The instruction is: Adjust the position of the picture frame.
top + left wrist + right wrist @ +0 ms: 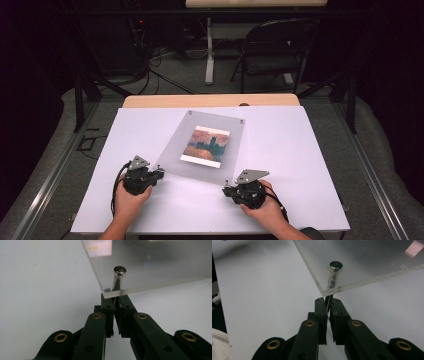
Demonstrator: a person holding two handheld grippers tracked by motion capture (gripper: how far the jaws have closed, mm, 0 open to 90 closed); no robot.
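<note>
- Your left gripper (159,173) has its fingers clenched on the near-left standoff pin (119,277) of the acrylic frame (210,125).
- Your right gripper (227,186) fingers grasp the near-right pin (334,275).
- The frame lies on the white worktop (300,165), centre.

White table (300,150) (wood-edged) — acrylic picture frame (200,165) on it.

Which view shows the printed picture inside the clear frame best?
The high view: the whole picture lies face up under the acrylic panel. The left gripper view catches just a blurred strip of it; the right gripper view shows a small corner.
</note>
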